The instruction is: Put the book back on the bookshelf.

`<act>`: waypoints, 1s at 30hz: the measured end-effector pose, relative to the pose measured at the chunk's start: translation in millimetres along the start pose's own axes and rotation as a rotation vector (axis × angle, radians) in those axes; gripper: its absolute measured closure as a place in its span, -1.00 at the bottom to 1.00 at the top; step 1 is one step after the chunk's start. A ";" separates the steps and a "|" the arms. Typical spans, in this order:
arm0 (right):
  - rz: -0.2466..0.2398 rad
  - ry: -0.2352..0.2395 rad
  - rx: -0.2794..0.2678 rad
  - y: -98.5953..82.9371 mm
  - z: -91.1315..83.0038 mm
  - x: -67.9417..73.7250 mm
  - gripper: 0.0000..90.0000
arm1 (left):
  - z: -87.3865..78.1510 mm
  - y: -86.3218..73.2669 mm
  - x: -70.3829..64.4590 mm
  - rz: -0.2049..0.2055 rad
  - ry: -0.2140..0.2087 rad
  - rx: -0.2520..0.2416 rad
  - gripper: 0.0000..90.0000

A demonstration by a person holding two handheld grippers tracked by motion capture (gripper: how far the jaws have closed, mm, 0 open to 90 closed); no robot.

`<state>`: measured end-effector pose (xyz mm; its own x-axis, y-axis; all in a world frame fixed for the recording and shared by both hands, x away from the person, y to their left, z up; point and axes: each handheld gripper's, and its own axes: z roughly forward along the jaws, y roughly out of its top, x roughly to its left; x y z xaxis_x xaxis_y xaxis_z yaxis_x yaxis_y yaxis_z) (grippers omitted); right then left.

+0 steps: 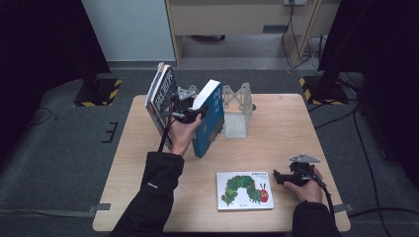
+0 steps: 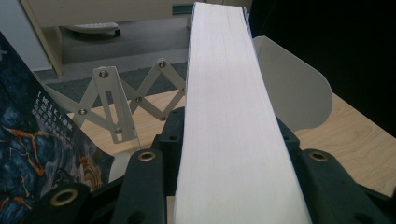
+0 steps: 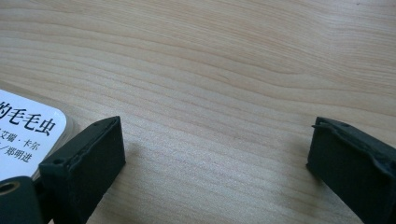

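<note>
High view: the left gripper clamps a blue book, held tilted on the table between the dark book and the white bookend; the right gripper rests just beside the caterpillar picture book. Left gripper view: both jaws press the blue book's white page edge, with the bookend behind. Right gripper view: the jaws stand wide apart and empty over the table, the picture book's corner at the left.

Only readable bit is on the white caterpillar book lying flat on the worktop, whose cover corner reads "的毛毛虫" with "卡尔" and "郑明进" below; the dark book's lettering is too blurry.
</note>
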<state>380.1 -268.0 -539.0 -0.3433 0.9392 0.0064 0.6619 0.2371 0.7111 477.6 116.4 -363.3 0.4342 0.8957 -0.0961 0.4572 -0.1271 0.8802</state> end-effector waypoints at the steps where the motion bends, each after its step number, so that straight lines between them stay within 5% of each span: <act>1: -0.002 0.000 -0.001 0.0 0.0 -0.1 -0.91 | -0.1 0.2 0.1 0.002 0.001 0.002 0.31; 14: 0.000 0.000 0.000 0.0 0.0 0.0 -0.91 | -0.9 -7.8 -11.6 -0.001 0.072 -0.063 0.33; 23: -0.003 0.002 0.001 0.0 0.1 -0.1 -0.92 | 2.1 2.8 1.2 -0.015 -0.057 0.027 0.18; 28: -0.003 0.002 0.001 0.0 0.1 -0.1 -0.92 | 2.1 2.3 -0.2 -0.004 -0.052 0.021 0.14; 30: -0.003 0.002 0.001 0.0 0.1 -0.1 -0.92 | 1.6 1.6 -2.1 0.011 -0.011 0.018 0.29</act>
<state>380.2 -268.1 -539.1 -0.3466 0.9380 0.0054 0.6615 0.2403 0.7104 478.7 113.6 -362.4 0.4481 0.8893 -0.0917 0.4661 -0.1449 0.8728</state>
